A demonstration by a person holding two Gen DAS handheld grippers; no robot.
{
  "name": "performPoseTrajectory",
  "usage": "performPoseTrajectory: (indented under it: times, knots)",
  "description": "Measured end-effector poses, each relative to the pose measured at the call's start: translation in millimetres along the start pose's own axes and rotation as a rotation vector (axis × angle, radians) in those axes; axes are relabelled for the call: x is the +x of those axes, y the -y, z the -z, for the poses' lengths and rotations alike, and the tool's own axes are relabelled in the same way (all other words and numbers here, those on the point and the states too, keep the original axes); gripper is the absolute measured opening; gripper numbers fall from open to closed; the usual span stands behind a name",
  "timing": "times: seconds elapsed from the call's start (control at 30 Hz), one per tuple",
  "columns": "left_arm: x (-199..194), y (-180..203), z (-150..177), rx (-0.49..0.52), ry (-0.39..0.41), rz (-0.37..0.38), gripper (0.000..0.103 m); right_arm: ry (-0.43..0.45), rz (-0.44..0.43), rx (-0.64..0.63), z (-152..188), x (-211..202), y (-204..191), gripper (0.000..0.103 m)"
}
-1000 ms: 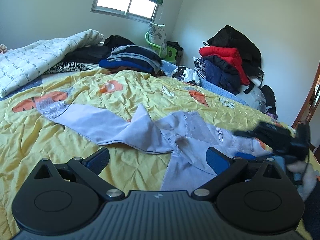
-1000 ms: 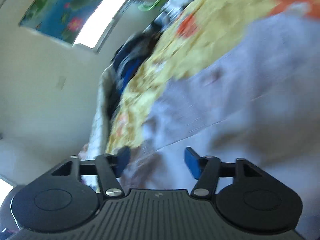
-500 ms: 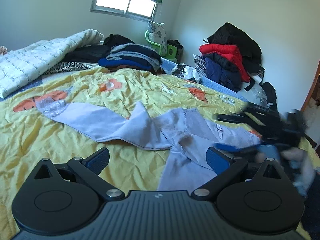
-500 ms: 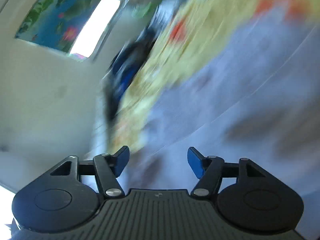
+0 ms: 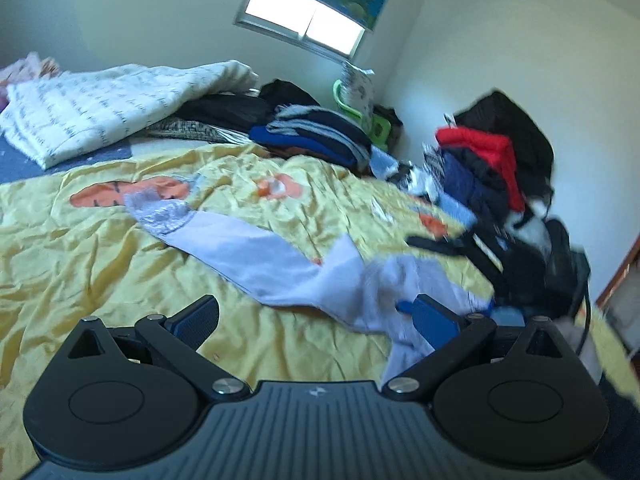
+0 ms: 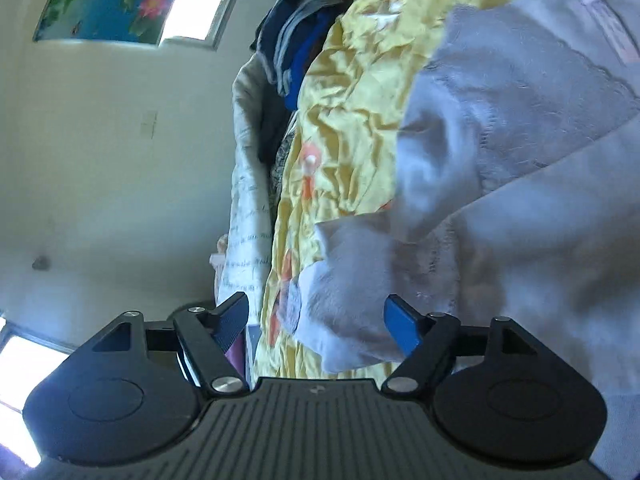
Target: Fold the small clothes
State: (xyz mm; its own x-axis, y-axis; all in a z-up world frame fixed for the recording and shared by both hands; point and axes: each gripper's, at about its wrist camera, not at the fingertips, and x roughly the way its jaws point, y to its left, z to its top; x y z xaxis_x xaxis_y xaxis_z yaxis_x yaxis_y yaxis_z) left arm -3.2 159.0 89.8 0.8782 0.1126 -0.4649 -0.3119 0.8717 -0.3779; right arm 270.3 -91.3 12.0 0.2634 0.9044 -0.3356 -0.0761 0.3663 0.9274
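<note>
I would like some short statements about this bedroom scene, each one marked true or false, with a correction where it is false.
1. The pale lilac garment lies spread on the yellow bedspread. True.
2. The left gripper is shut on the garment. False: its jaws stand wide open and grip nothing.
3. A red jacket sits in the heap of clothes by the wall. True.
4. The right gripper is closed tight. False: its jaws stand open, with lilac cloth in front of them.
5. The window is dark. False: bright daylight comes through it.
</note>
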Motion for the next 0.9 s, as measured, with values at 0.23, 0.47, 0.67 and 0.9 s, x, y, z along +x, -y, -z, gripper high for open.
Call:
performPoseTrajectory:
  times: [0.23,0.47,0.67,0.9]
  knots:
    - [33,-71,-43,-0.236,0.051,0.031,0.103,-0.001,-0.016,0.009,11,-4,4,0.074]
    - [118,-166,-76,-0.598,0.014,-0.067,0.103,-0.009,0.075,-0.123,43,-40,16,0.074]
    - [161,-193,-83,-0.658,-0.042,-0.11,0.103,-0.027,0.182,-0.351,82,-50,12,0.07]
    - [187,-202,-81,-0.667,-0.082,-0.113,0.068,-0.034,0.159,-0.363,88,-50,15,0.071]
